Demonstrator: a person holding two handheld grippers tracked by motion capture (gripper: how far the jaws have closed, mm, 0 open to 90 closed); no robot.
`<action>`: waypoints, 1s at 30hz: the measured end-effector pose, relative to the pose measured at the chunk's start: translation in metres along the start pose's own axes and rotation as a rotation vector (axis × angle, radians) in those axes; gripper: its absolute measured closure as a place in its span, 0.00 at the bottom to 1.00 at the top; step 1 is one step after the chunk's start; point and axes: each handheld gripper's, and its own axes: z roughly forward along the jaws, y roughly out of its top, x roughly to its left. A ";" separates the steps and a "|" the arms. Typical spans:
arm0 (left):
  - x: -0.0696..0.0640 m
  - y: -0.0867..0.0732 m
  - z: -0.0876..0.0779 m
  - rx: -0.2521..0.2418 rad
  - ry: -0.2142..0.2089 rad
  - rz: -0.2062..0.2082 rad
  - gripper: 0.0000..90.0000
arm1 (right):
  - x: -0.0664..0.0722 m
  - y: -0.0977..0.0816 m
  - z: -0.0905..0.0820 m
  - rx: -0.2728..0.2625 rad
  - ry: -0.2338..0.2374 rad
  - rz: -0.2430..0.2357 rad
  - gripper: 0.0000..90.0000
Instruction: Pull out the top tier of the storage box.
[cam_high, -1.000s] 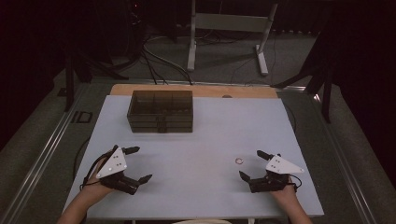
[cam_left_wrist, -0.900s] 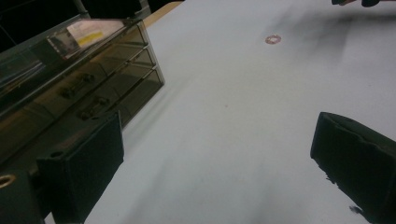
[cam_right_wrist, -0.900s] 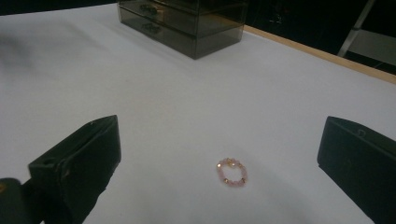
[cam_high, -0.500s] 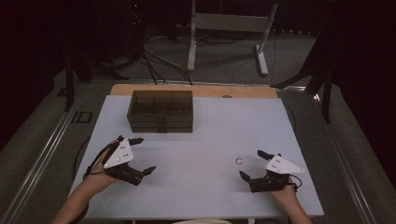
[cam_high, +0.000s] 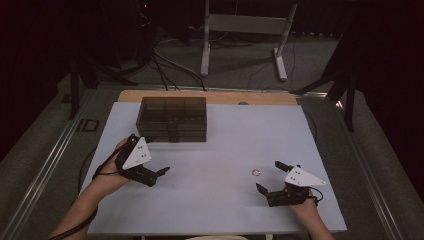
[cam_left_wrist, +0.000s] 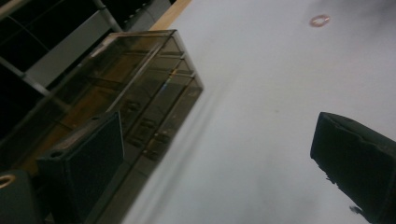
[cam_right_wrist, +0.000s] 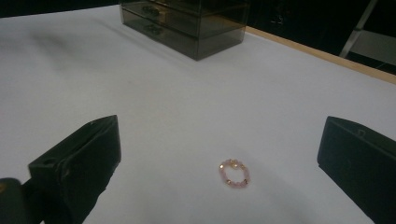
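Two grippers are held wide open and empty over the white table: the left gripper beside the smoky drawer box, the right gripper just short of a pink bead ring.

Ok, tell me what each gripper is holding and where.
Nothing. The left gripper and right gripper are both open and empty; the bead ring lies untouched on the table.
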 end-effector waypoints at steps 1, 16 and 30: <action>0.001 0.001 0.001 0.006 0.004 0.006 0.05 | 0.000 0.000 0.000 0.000 0.000 0.001 0.00; 0.008 0.009 0.021 0.091 0.088 0.084 0.05 | 0.000 0.001 -0.001 -0.011 0.011 0.014 0.00; 0.007 0.011 0.039 0.205 0.178 0.191 0.05 | 0.000 0.001 -0.002 -0.020 0.022 0.030 0.00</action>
